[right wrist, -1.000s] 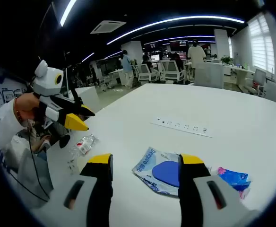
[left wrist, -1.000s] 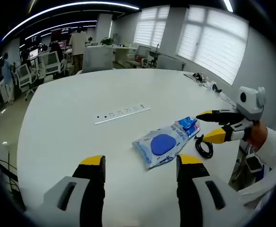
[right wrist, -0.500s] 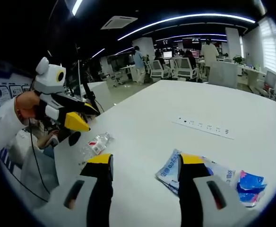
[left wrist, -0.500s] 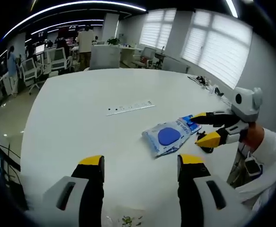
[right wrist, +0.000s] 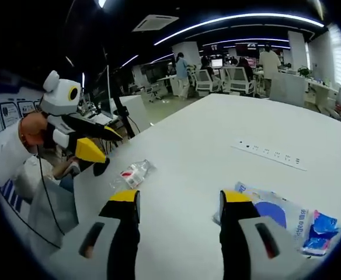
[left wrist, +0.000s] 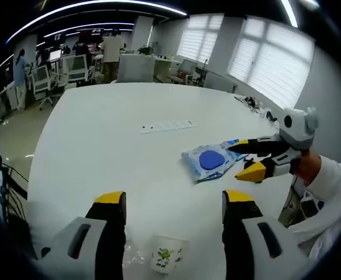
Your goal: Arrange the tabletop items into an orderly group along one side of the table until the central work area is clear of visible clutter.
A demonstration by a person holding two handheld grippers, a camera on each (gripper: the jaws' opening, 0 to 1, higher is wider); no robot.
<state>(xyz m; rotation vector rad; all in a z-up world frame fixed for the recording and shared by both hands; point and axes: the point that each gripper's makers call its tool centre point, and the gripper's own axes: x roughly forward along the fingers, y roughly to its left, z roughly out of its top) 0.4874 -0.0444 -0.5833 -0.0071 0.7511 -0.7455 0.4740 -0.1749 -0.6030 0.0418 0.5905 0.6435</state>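
A white-and-blue flat pack (left wrist: 208, 160) lies on the white table (left wrist: 100, 140), with a small blue packet (left wrist: 235, 144) at its far end. My right gripper (left wrist: 240, 161) hovers open just beside that pack, nothing between its fingers. A crumpled clear packet with a green label (left wrist: 164, 256) lies on the table low between the open jaws of my left gripper (left wrist: 174, 198). In the right gripper view that clear packet (right wrist: 134, 173) lies near the table edge, the left gripper (right wrist: 107, 146) is open above it, and the flat pack (right wrist: 275, 210) sits behind my right gripper (right wrist: 180, 198).
A flush socket strip (left wrist: 166, 125) runs across the table middle, also seen as the strip (right wrist: 270, 154). Cables (left wrist: 252, 104) lie at the far edge by the windows. Office chairs and people (left wrist: 109, 52) stand beyond the table. A sleeve (left wrist: 334, 186) is at the right.
Both views have swung back, so the clear packet now shows low between the left jaws. The flat pack sits further right in the right gripper view. Both grippers stay open.
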